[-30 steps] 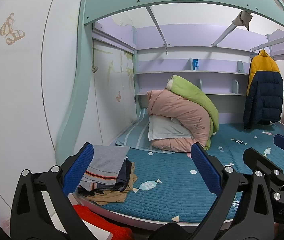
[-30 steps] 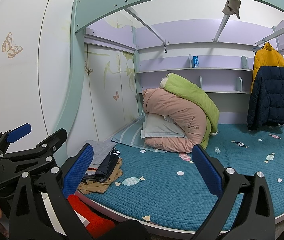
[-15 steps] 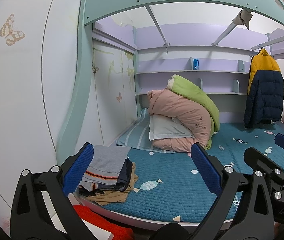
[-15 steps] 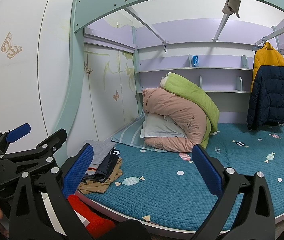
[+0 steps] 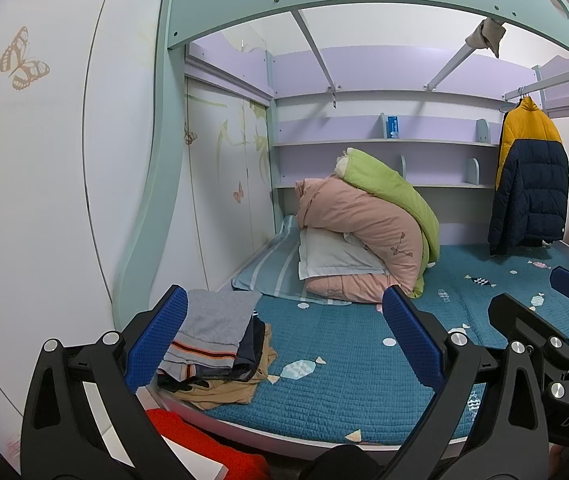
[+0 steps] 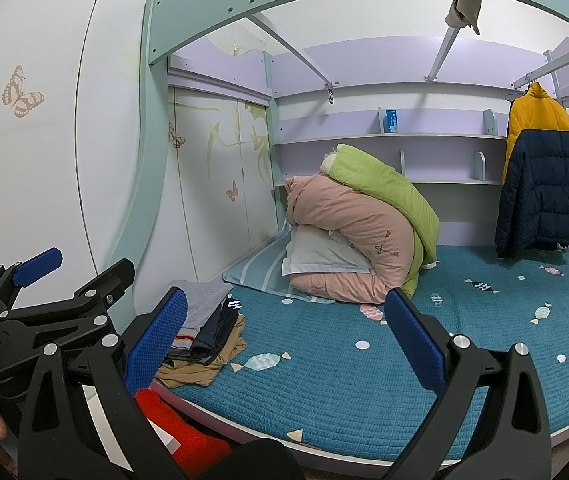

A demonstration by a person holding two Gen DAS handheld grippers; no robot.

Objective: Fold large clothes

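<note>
- Left claw [image 5: 284, 344] and right claw [image 6: 284, 344]: both are held released and empty, raised in front of the bed [image 5: 364, 392].
- Stack of clothes [image 5: 216, 344]: it is seen lying at the bed's near left corner, untouched by either claw.
- Step judged: the approach, before any garment is grasped.
- Next move: one garment is to be lifted off and spread on the quilted blue mattress cover [image 6: 364, 384].

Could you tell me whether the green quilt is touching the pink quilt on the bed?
Touching. The right wrist view shows the green quilt draped directly over the pink quilt, with no gap along their shared edge.
</note>
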